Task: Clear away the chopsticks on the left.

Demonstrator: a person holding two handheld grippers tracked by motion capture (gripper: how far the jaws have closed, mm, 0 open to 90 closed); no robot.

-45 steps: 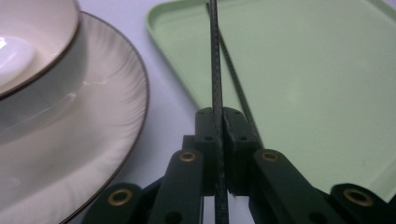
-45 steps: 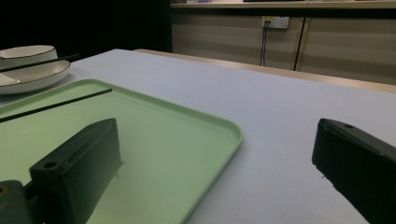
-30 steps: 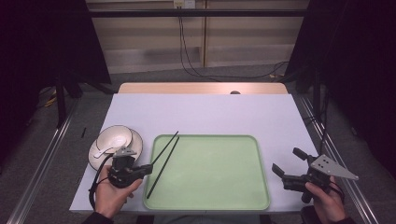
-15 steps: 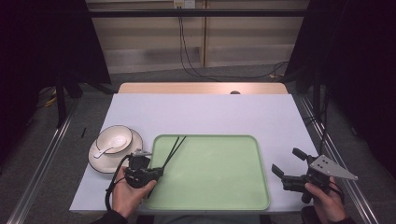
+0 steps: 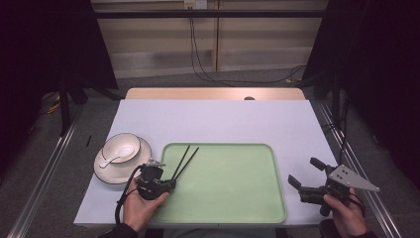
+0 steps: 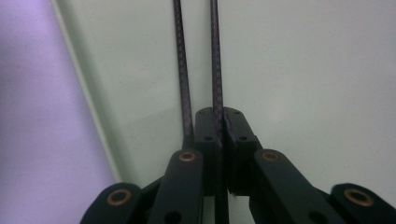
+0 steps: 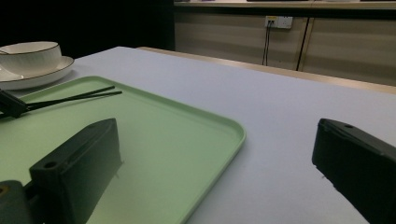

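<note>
Over the green tray's [image 5: 233, 198] left edge, chopsticks [image 5: 184, 161] are pinched in the closed left gripper [image 5: 166, 184], only one visibly clamped, so the other could be dropped askew.

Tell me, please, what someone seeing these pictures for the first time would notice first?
Most likely the pale green tray in the middle of the white table, with two thin black chopsticks slanting over its left part, pinched at their near ends in the shut left gripper. Next, the white bowl on its plate left of the tray, with a spoon in it. At the right edge, the right gripper stands open, holding nothing.
</note>
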